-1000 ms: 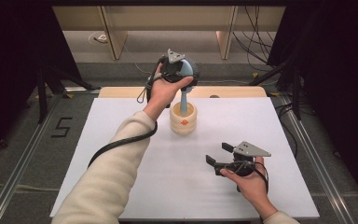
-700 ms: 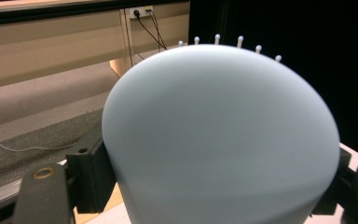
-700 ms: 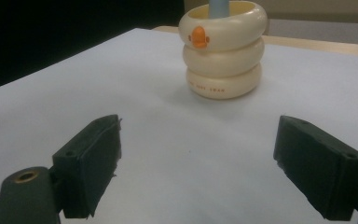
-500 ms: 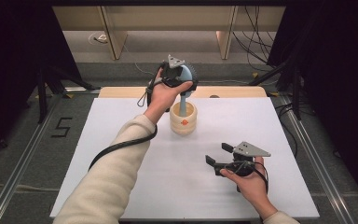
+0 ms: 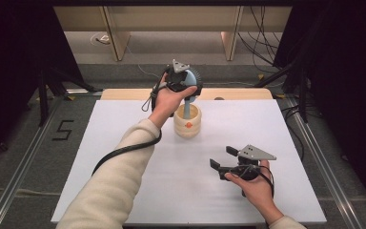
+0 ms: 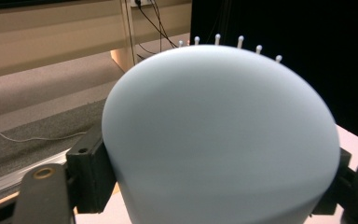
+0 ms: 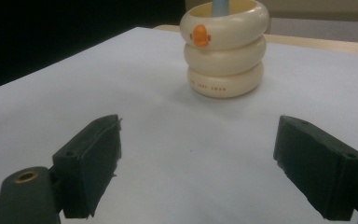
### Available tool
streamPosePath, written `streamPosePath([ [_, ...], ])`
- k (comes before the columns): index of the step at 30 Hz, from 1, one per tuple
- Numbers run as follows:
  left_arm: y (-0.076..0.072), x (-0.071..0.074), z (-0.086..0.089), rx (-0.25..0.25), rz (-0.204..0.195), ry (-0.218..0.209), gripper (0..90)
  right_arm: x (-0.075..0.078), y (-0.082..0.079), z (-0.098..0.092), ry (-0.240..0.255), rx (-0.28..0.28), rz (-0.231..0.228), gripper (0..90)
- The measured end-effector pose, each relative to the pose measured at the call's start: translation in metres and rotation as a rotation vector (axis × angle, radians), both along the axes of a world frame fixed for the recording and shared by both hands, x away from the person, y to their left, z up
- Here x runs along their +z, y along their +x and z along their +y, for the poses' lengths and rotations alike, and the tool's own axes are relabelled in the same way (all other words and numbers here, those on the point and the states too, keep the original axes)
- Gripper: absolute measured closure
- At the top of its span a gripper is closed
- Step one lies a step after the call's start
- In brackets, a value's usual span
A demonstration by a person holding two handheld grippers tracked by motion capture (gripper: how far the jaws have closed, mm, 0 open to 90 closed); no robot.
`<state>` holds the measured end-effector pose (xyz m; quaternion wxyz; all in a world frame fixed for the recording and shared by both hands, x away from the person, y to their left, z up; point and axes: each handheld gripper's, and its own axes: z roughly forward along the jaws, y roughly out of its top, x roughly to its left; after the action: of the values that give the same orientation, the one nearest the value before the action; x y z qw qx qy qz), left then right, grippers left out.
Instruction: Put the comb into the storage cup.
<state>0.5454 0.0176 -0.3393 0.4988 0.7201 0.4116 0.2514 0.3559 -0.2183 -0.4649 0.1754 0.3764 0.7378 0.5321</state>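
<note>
Above the cream ringed cup (image 5: 188, 125), the left gripper (image 5: 183, 83) pinches a pale blue hairbrush (image 6: 219, 135) whose handle stands in it, while the right gripper (image 5: 224, 160) rests nearby, jaws spread.

Grey carpeted floor (image 5: 24, 157), wooden furniture legs (image 5: 116, 40), dark surroundings.

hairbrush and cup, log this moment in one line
left gripper: shut on hairbrush head | handle in cream cup | right gripper: open, holding nothing, over white table
</note>
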Motion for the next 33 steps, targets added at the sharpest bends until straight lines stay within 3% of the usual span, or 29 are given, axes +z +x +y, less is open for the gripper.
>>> streamPosePath([
  [33, 0.008, -0.028, -0.005, 0.012, 0.064, 0.045, 21.1, -0.001, 0.000, 0.001, -0.003, 0.012, 0.010, 15.9],
])
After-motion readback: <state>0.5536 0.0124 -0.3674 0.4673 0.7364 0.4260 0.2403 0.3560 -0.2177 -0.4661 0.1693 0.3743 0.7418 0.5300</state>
